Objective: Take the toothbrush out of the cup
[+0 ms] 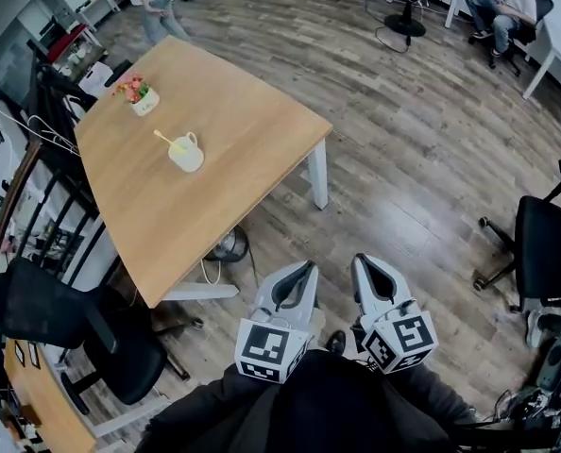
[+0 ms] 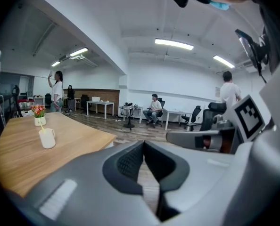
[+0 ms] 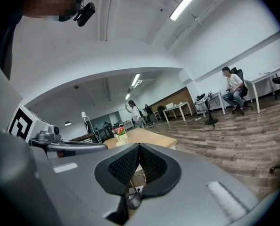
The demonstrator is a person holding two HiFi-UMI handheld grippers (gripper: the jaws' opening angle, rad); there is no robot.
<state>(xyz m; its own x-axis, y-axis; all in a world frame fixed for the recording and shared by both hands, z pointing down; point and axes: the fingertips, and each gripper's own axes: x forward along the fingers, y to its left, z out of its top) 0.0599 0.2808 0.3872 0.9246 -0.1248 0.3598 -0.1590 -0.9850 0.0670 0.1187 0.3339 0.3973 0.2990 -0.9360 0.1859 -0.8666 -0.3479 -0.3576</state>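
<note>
As seen in the head view, upper left, on the wooden table [image 1: 233, 130]: flower pot [image 1: 141, 95], then white cup [image 1: 186, 154] with yellow toothbrush [image 1: 165, 141] slanting out of it. Well apart from these, bottom centre, above the wood floor [image 1: 403, 159]: left gripper [image 1: 305, 269], jaws together on nothing. Just right of it, right gripper [image 1: 365, 261], likewise closed and empty. Black-and-white square markers on each cube [image 1: 271, 349].

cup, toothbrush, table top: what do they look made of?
The cup is smooth, plain white with a handle, likely glazed ceramic, though plastic is possible. The toothbrush has a thin yellow handle, presumably plastic, but it is too small to confirm. The table has a matte, light, wood-toned top: wood, veneer or laminate.
</note>
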